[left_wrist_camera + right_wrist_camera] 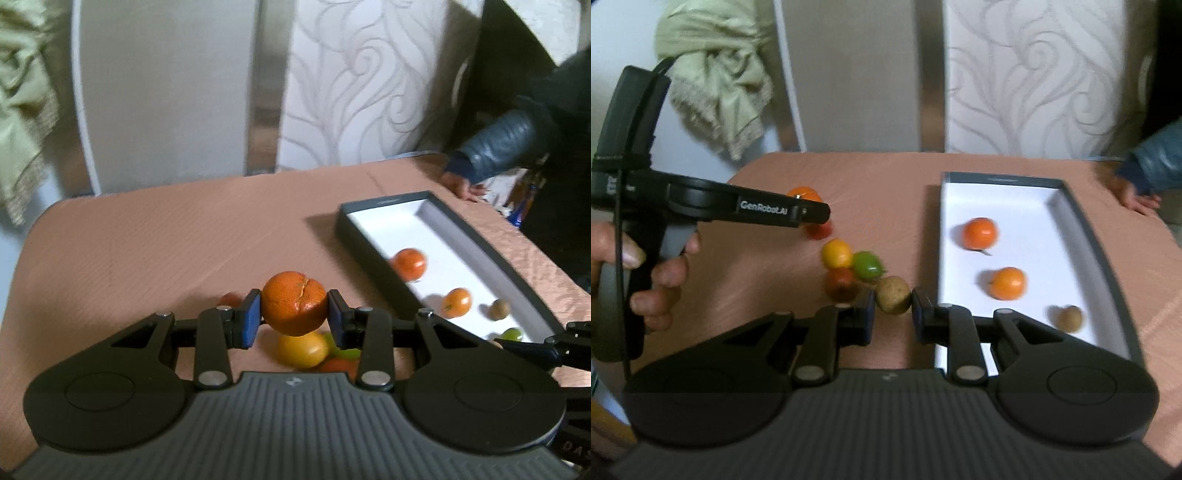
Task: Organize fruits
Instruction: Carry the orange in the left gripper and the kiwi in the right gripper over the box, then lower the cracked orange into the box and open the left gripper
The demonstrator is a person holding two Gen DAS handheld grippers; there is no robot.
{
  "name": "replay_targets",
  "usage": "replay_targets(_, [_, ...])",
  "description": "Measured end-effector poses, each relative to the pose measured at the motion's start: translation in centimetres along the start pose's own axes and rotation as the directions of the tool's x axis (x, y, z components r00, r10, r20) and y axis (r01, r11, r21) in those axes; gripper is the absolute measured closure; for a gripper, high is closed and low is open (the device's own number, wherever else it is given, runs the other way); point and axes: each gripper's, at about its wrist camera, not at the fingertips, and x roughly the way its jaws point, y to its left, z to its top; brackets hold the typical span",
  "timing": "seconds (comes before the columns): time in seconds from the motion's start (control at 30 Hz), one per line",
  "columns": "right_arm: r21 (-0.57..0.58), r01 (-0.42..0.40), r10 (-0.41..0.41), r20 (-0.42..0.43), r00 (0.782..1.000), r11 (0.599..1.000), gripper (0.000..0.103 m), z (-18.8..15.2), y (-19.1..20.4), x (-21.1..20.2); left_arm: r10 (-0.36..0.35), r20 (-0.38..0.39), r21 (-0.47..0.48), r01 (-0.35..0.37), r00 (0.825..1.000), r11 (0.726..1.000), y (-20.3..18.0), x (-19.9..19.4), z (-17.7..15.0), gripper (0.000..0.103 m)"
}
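So I've got both grippers loaded at once. My left gripper (294, 316) is clamped on a split-skinned orange (294, 308), blue pads pressed against both sides, and the fruit is up off the table (155, 240). You can see a crack running down the peel near the top. Right gripper (893, 312) is squeezed down on a small brown fruit (893, 300), roundish and speckled, pinched right at the fingertips and clear of the tabletop as well.

The box (1082, 236) sits on the right side of the table, dark outer walls and white inside, long side running away from me. In it there are two oranges: a far orange (979, 233) and a near orange (1008, 283), well apart from each other, plus a second brown fruit (1070, 318) closer to the near end. The left camera also catches a green fruit in the box (511, 334) down at the near corner, partly cut off by the other gripper, so I can't say much about it.

Loose pile on the table, left of the box: a yellow fruit (837, 253) touching a green fruit (867, 264), a reddish fruit (841, 283) just under them, and another red one (819, 230) mostly hidden behind my left gripper's arm.

From the right camera I can see my left hand (646, 273) wrapped around its handle. Across the table, someone's hand (1137, 199) in a dark blue sleeve (1160, 162) rests on the far right edge. Everything's a bit motion-blurred.
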Motion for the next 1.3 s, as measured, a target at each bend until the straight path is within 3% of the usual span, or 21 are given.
replay_targets(0.37, [0.102, 0.158, -0.159, -0.004, 0.987, 0.982, 0.078, -1.9, -4.2, -2.4, -0.148, -0.001, 0.094, 0.148, 0.989, 0.985, -8.0, 4.0, 3.3, 0.060])
replay_targets(0.57, [0.130, 0.208, -0.209, -0.005, 0.978, 0.969, 0.078, -2.5, -5.6, -3.5, -0.186, -0.029, 0.149, 0.188, 0.982, 0.971, -12.1, 7.7, 4.4, 0.060])
replay_targets(0.9, [0.169, 0.268, -0.268, -0.020, 0.963, 0.949, 0.078, -2.9, -6.7, -4.2, -0.188, -0.107, 0.183, 0.205, 0.976, 0.962, -15.2, 13.2, 4.3, 0.060])
replay_targets(1.3, [0.173, 0.273, -0.269, -0.050, 0.962, 0.946, 0.078, -3.4, -6.7, -3.4, -0.152, -0.142, 0.203, 0.179, 0.978, 0.963, -15.9, 15.2, 4.1, 0.056])
